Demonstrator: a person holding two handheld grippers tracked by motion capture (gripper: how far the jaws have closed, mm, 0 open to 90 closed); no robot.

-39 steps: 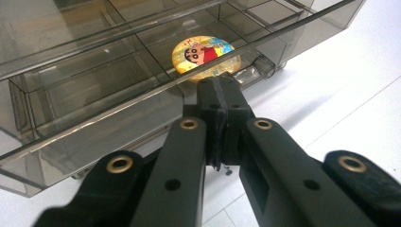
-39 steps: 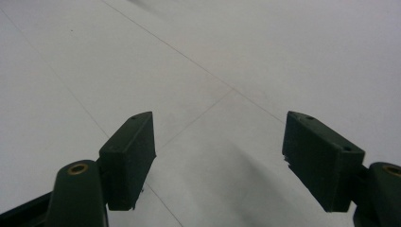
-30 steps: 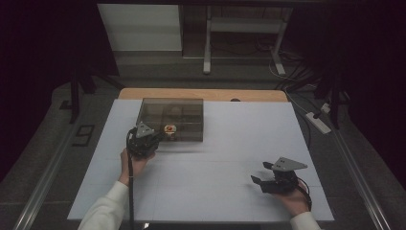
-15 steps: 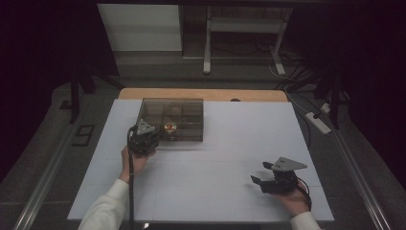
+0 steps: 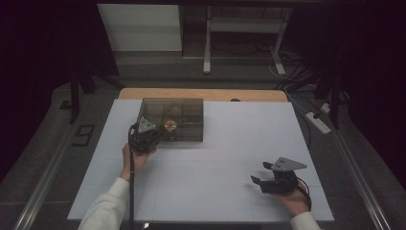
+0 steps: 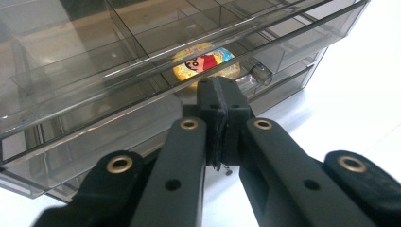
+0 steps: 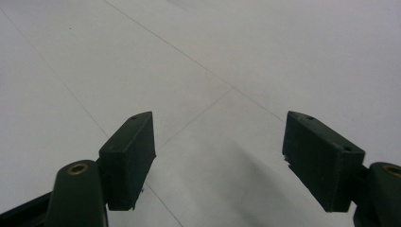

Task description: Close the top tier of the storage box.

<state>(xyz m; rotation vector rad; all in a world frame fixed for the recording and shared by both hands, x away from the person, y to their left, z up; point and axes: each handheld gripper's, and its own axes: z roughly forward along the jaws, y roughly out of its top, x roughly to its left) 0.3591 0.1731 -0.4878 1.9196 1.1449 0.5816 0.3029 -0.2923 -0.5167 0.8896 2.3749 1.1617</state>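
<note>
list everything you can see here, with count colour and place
compartment box: 1, smoky clear plastic, far left of the mat
cartoon badge: 1, yellow and red, inside the box
mat: 1, white, covering the table
table: 1, wooden edge showing at the far side
power strip: 1, white, floor at right
left gripper: 1, black, jaws shut, at the box's near edge
right gripper: 1, black, jaws open, over bare mat at near right
sleeves: 2, white, bottom edge

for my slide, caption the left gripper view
Left gripper, jaws shut, at the edge of a smoky clear compartment box holding a cartoon badge.
</note>
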